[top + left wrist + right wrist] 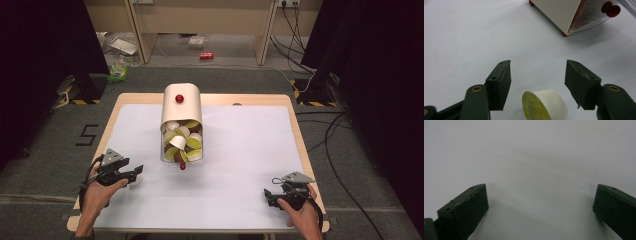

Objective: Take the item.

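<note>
From the high view, we see the left gripper [134, 173] low on the white worktop [240, 150], its fingers pointing toward the middle, with a small white capsule [135, 181] right at their tips. Beyond the fingers, and well apart from them, lies the dispenser [182, 122], a cream box on its side with its clear end full of green, white and brown capsules. The right gripper [269, 196] rests far from all of this, so the left hand is plainly the nearer one.

From the left gripper view, we find the capsule [545, 105] lying on its side between the fingers [500, 85], which stand open, neither touching it. Its green foil lid faces the left-hand finger, so its axis runs across from finger to finger. The dispenser [559, 12] sits ahead and to the right.

From the right gripper view, we see the fingers [465, 207] spread wide over bare worktop [531, 157], holding nothing.
</note>
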The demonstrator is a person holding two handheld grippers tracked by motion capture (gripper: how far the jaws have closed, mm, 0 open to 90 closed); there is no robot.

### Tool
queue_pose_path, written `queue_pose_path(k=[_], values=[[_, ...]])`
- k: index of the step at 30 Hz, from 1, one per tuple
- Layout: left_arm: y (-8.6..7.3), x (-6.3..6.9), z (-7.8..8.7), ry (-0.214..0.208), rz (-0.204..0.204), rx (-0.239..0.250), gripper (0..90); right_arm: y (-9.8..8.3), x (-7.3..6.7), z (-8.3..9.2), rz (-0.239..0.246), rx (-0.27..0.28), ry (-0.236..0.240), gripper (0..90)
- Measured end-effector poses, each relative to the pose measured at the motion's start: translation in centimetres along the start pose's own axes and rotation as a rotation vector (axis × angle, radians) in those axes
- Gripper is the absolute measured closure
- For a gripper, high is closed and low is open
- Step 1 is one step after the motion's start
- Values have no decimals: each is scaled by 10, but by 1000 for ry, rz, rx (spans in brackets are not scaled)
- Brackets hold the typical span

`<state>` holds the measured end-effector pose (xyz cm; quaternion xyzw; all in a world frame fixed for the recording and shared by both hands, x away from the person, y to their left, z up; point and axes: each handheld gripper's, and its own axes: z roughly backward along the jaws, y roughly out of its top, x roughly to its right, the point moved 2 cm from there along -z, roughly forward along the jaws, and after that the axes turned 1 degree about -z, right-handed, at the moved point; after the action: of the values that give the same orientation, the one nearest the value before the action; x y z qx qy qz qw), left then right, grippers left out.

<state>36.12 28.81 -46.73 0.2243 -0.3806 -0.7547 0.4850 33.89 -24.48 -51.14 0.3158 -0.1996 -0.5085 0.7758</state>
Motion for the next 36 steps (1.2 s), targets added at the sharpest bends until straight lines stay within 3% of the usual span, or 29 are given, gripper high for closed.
queue_pose_path(k=[8, 19, 36], values=[[1, 2, 4, 8, 11, 8, 226, 0, 0, 0, 0, 0, 1, 4], [0, 9, 5, -9, 14, 10, 205, 0, 0, 0, -3, 2, 4, 4], [11, 29, 15, -57, -20, 46, 187, 0, 0, 0, -2, 2, 4, 4]])
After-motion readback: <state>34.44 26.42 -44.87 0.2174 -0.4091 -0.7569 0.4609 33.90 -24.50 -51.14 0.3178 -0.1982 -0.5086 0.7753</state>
